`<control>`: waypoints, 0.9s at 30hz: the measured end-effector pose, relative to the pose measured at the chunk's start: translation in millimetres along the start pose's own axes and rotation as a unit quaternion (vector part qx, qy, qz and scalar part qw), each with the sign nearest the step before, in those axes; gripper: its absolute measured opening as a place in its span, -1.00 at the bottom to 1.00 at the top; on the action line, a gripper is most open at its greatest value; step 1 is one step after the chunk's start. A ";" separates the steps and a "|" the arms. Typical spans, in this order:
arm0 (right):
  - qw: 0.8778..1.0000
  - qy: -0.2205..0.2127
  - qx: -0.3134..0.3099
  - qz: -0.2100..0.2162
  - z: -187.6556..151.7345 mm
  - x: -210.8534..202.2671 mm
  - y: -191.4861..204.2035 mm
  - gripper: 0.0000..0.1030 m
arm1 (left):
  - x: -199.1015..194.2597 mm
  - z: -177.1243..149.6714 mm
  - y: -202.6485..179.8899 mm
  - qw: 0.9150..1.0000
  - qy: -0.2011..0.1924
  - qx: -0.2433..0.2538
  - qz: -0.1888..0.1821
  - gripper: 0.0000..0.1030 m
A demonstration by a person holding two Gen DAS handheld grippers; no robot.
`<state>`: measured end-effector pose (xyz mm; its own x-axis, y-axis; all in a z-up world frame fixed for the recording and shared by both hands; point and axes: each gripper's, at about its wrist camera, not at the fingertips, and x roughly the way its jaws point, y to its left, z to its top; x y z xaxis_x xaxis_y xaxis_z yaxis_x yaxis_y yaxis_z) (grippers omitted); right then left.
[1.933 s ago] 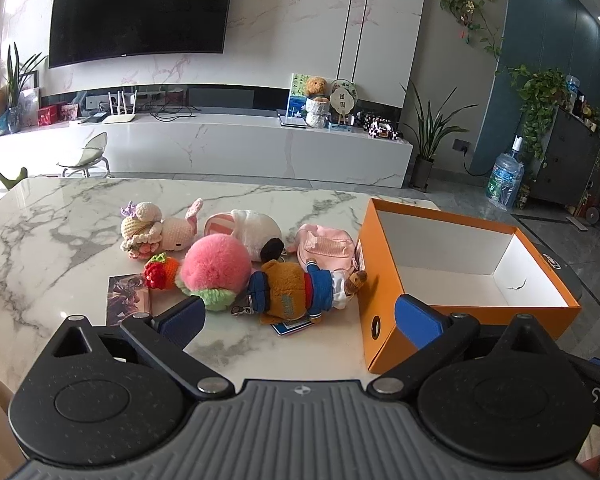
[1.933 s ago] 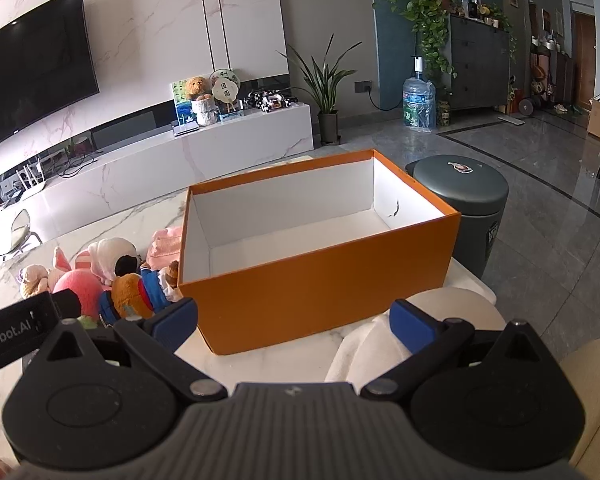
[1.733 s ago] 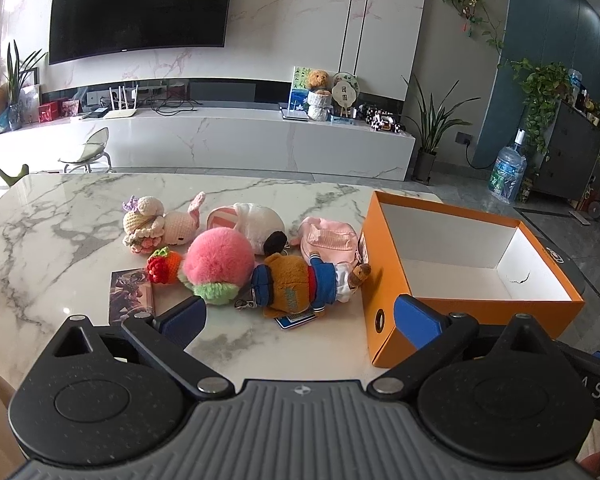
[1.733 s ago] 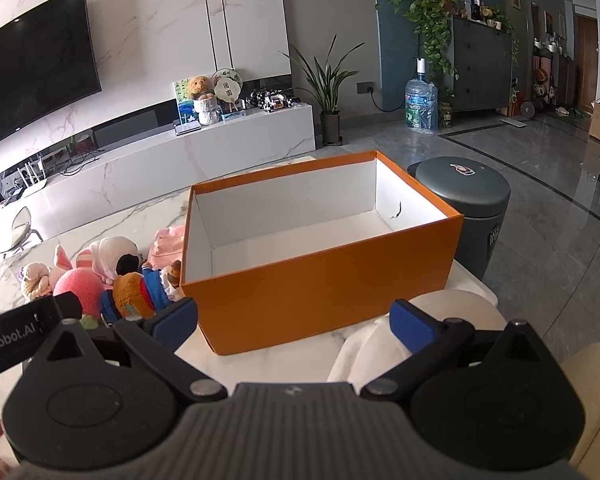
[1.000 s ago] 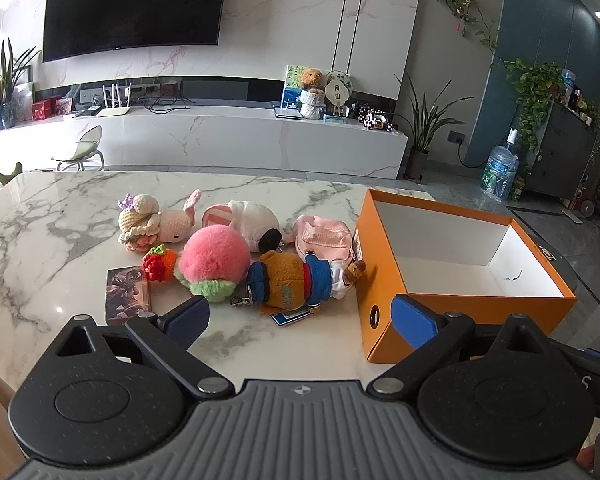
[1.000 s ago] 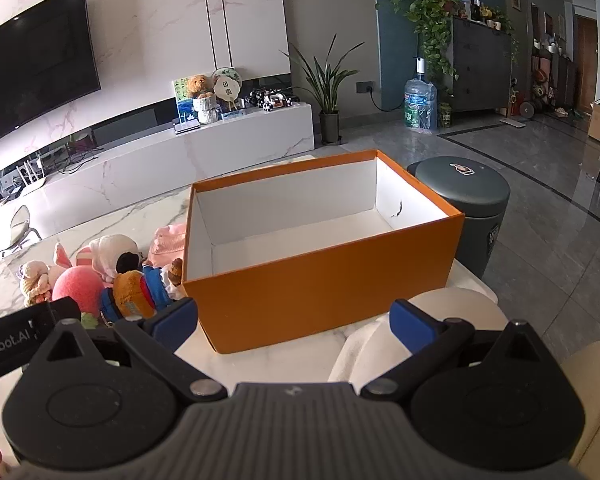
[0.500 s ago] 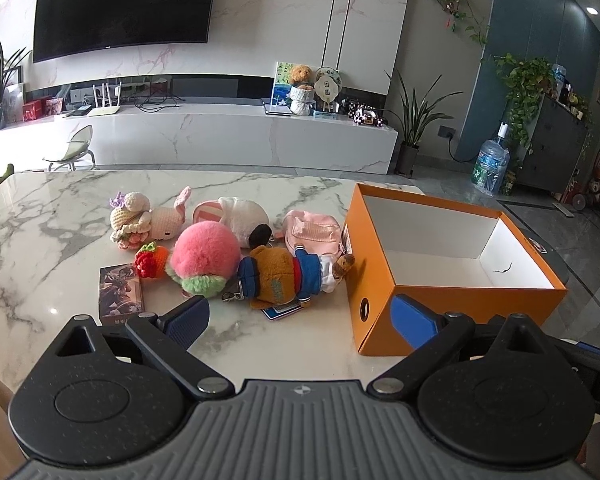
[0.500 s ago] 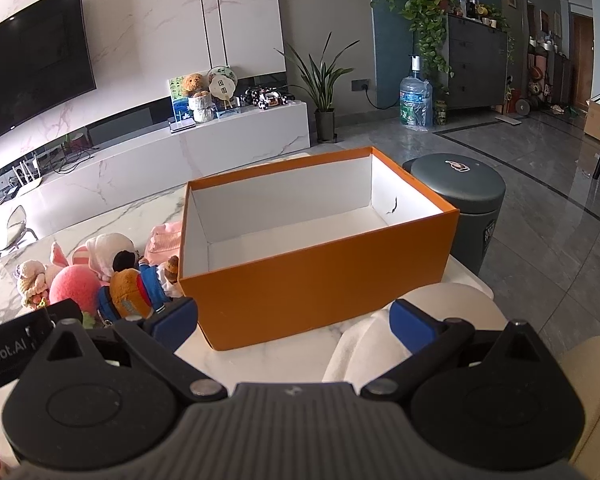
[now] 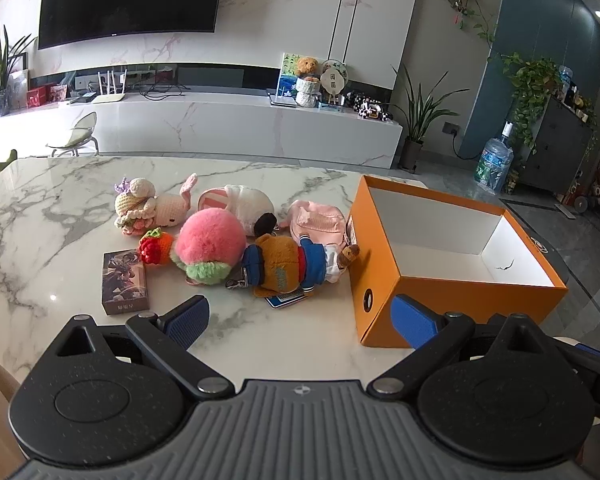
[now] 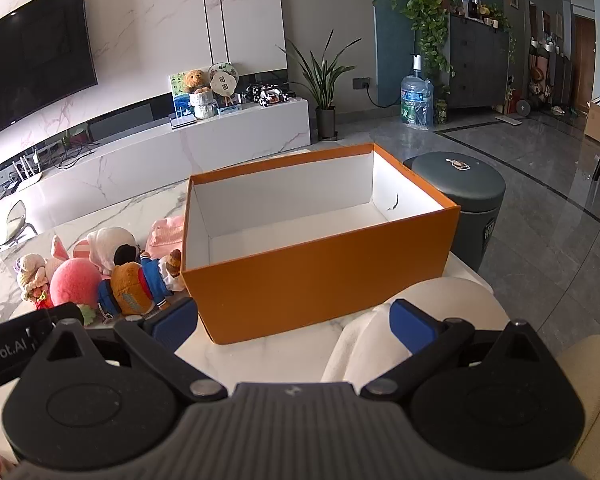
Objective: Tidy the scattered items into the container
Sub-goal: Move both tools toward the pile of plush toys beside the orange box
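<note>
An empty orange box point(image 9: 384, 276) point(image 10: 320, 280) stands on the marble table point(image 9: 40, 220), at its right end. Left of it lie several soft toys: a brown doll in blue point(image 9: 288, 266) point(image 10: 134, 284), a pink fluffy ball point(image 9: 212, 238) point(image 10: 76, 282), a white and pink plush point(image 9: 240, 204), a pink plush point(image 9: 318, 220), a crocheted doll point(image 9: 138, 208) and a red strawberry point(image 9: 154, 246). A small dark card box point(image 9: 123, 282) lies nearest. My left gripper point(image 9: 300, 316) is open and empty above the table's near edge. My right gripper point(image 10: 294, 326) is open and empty before the box's near wall.
A blue card point(image 9: 286, 300) peeks from under the brown doll. A dark round bin point(image 10: 466, 196) stands on the floor behind the box. A cream chair back point(image 10: 420, 320) sits below my right gripper. The left gripper's body point(image 10: 16, 348) shows at the right wrist view's left edge.
My left gripper has drifted slightly left and back, so toys and box sit a little lower and nearer. My right gripper has barely moved. Nothing was taken hold of.
</note>
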<state>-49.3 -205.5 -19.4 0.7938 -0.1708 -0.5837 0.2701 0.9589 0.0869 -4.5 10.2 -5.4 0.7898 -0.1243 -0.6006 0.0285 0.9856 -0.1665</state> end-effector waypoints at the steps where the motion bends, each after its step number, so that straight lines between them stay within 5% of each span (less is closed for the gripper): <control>1: 1.000 -0.001 0.000 0.001 -0.2 -0.4 0.5 0.99 | -0.7 -0.1 0.0 1.000 -0.001 -0.001 0.000 1.00; 27: 1.000 0.009 -0.022 0.009 -5.2 13.5 18.7 0.99 | 12.4 -1.7 17.8 0.999 0.015 -0.012 0.029 1.00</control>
<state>-36.4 -188.7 -29.9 0.7887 -0.1493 -0.5964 0.2304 0.9711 0.0616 4.7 26.0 -17.1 0.7704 -0.0718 -0.6335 -0.0306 0.9883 -0.1492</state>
